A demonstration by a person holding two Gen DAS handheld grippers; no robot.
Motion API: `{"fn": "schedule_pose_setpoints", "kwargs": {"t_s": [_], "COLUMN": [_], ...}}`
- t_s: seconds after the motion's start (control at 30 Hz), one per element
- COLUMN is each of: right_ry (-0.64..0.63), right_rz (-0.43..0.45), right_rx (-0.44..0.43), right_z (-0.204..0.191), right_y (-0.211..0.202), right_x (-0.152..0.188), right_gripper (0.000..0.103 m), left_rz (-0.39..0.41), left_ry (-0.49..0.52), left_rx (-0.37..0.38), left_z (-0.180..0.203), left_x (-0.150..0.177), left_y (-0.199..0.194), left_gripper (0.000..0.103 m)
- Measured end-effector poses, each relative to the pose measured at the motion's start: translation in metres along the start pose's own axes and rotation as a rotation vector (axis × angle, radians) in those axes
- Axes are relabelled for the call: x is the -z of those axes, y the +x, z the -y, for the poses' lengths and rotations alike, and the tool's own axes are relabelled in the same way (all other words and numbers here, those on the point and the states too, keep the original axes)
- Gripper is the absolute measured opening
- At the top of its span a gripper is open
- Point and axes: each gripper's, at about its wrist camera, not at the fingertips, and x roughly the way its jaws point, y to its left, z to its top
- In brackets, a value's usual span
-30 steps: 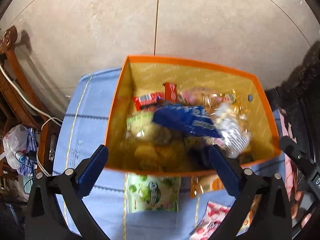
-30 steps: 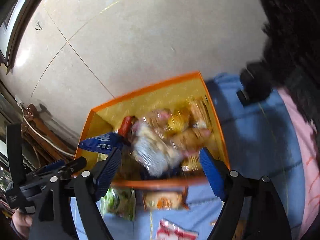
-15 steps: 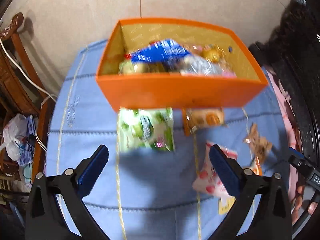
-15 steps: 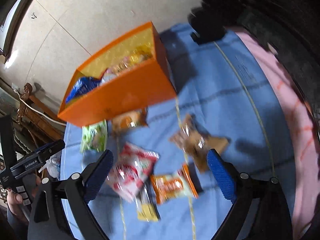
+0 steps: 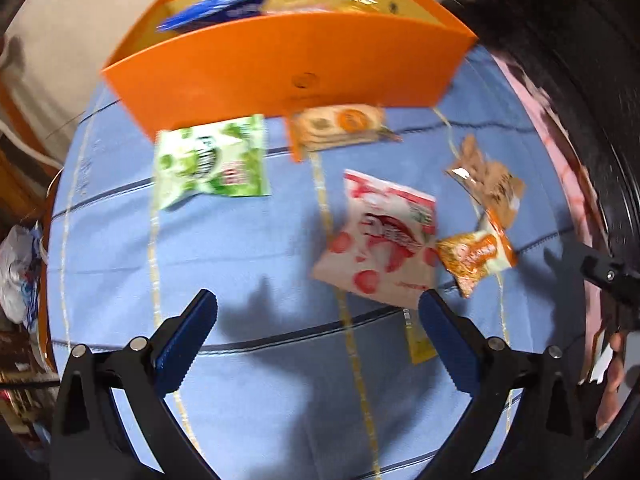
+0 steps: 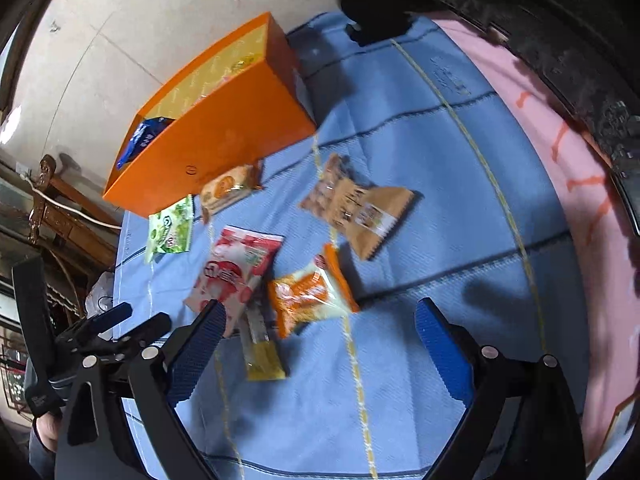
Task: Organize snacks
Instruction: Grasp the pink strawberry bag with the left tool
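An orange box (image 5: 288,68) (image 6: 224,136) holding a blue packet (image 5: 218,10) and other snacks stands at the far side of a blue cloth (image 5: 248,252). Loose on the cloth lie a green packet (image 5: 212,162) (image 6: 170,230), an orange biscuit packet (image 5: 338,124) (image 6: 228,188), a red-and-white packet (image 5: 380,240) (image 6: 236,272), a brown packet (image 5: 486,180) (image 6: 356,204), an orange noodle packet (image 5: 474,254) (image 6: 310,294) and a thin yellow sachet (image 6: 262,350). My left gripper (image 5: 318,340) hangs open above bare cloth. My right gripper (image 6: 318,350) is open over the sachet and noodle packet, holding nothing.
A pink cloth (image 6: 576,184) borders the blue one on the right, beside dark carved furniture (image 6: 560,40). Wooden furniture with a white cable (image 6: 60,204) stands left, a white plastic bag (image 5: 18,272) below it. Pale tiled floor (image 6: 140,20) lies beyond the box.
Both grippers have drawn back from over the box and sunk toward the cloth; the loose packets now fill the views. The right gripper's jaws stand wider than a second ago.
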Motion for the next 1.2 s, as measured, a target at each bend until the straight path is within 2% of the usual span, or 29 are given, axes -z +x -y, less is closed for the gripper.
{"fn": "schedule_pose_setpoints", "kwargs": {"t_s": [0.17, 0.3, 0.63, 0.93, 1.07, 1.13, 1.17, 1.2], "right_ry": [0.058, 0.075, -0.008, 0.004, 0.011, 0.007, 0.004, 0.0], "right_rz": [-0.041, -0.048, -0.07, -0.067, -0.078, -0.083, -0.084, -0.084], "right_rx": [-0.009, -0.014, 0.018, 0.002, 0.002, 0.001, 0.001, 0.002], "right_z": [0.022, 0.031, 0.013, 0.018, 0.021, 0.021, 0.02, 0.019], "right_y": [0.003, 0.004, 0.02, 0.023, 0.027, 0.028, 0.028, 0.029], "right_x": [0.007, 0.011, 0.0, -0.005, -0.005, -0.005, -0.005, -0.005], "right_gripper": [0.096, 0.096, 0.096, 0.096, 0.096, 0.096, 0.096, 0.096], "left_rz": [-0.048, -0.043, -0.087, -0.143, -0.14, -0.146, -0.147, -0.14], "left_ry": [0.07, 0.103, 0.092, 0.082, 0.079, 0.081, 0.092, 0.105], "left_rx": [-0.017, -0.027, -0.006, 0.001, 0.004, 0.029, 0.032, 0.027], "left_z": [0.026, 0.038, 0.04, 0.049, 0.052, 0.051, 0.052, 0.05], "left_x": [-0.01, -0.02, -0.035, -0.045, -0.047, -0.048, -0.048, -0.046], "left_y": [0.019, 0.029, 0.054, 0.089, 0.096, 0.098, 0.099, 0.097], "left_gripper": [0.099, 0.099, 0.099, 0.099, 0.098, 0.086, 0.085, 0.079]}}
